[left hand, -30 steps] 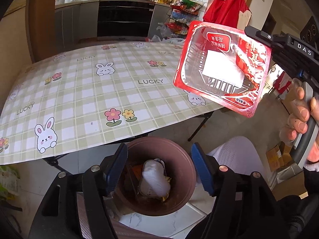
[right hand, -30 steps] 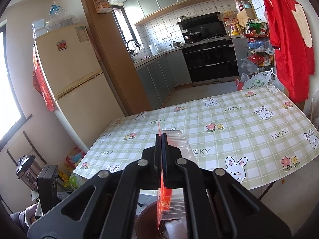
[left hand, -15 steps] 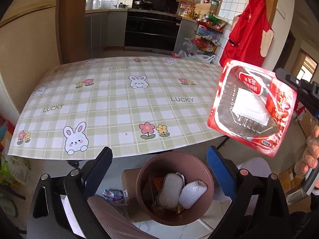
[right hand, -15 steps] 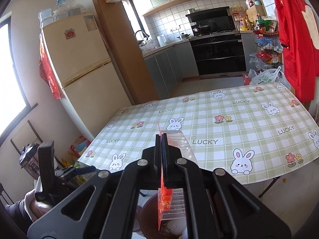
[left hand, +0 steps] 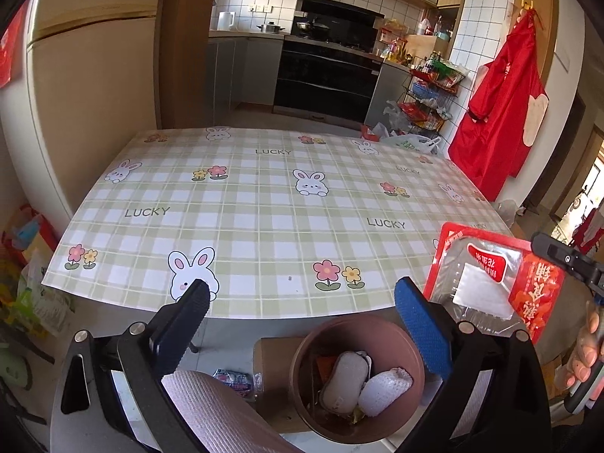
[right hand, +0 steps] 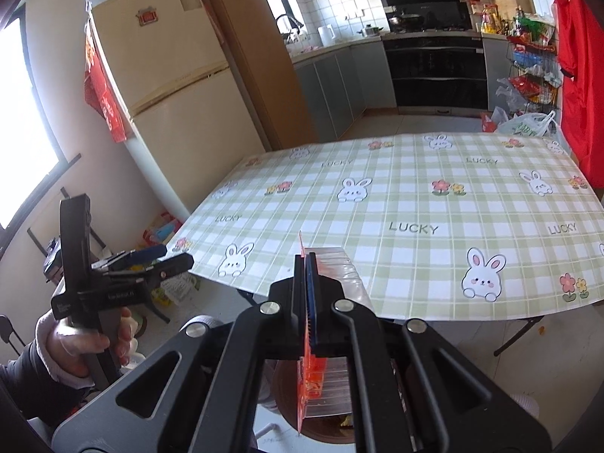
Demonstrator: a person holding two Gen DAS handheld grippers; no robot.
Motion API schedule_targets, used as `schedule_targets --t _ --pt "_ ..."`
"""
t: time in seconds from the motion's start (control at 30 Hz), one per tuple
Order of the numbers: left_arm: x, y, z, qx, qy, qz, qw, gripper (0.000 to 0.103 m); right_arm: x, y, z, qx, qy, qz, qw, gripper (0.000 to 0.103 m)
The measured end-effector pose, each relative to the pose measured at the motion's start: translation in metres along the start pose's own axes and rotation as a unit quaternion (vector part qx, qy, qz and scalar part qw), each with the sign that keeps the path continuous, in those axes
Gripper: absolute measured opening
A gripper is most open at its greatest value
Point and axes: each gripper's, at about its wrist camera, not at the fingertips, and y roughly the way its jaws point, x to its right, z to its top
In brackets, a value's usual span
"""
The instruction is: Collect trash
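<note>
Where fingers clamp, tray (right hand: 332, 264) edge hides.

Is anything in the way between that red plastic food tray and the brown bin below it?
Nothing visible. The right gripper holds the red plastic food tray just above the brown bin's open mouth; the open left gripper stands off to the side.

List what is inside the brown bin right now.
In the brown bin lie two pale rounded pieces over orange and yellowish scraps. Whatever sits beneath them is covered.
</note>
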Motion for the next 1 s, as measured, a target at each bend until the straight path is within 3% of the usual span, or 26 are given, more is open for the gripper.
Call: schedule_targets --t 0.23,0.33,0.53,0.6,0.63,1.0 --pt "0.0 0.001 0.0 -0.003 -0.001 0.0 1.0 0.096 0.002 0.009 -0.002 -0.017 0.003 0.001 1.0 0.01" --pt "0.0 0.001 0.0 -0.003 -0.001 -0.001 1.0 0.096 0.003 0.009 -0.002 -0.016 0.004 -0.004 1.0 0.02" --pt "0.004 -0.003 0.003 0.005 0.003 0.002 1.0 0.096 -0.001 0.002 0.002 -0.003 -0.028 -0.066 0.997 0.064" --pt "0.007 -0.008 0.005 0.018 0.012 0.012 0.9997 0.096 -0.002 -0.003 0.006 0.008 -0.038 -0.084 0.996 0.089" --pt "0.01 -0.013 0.007 0.03 0.019 0.018 0.9992 0.096 -0.004 -0.007 0.008 0.017 -0.044 -0.096 0.994 0.095" --pt "0.046 -0.064 0.041 0.117 0.07 0.035 0.99 0.097 -0.006 -0.054 0.033 0.078 -0.064 -0.166 0.981 0.097"
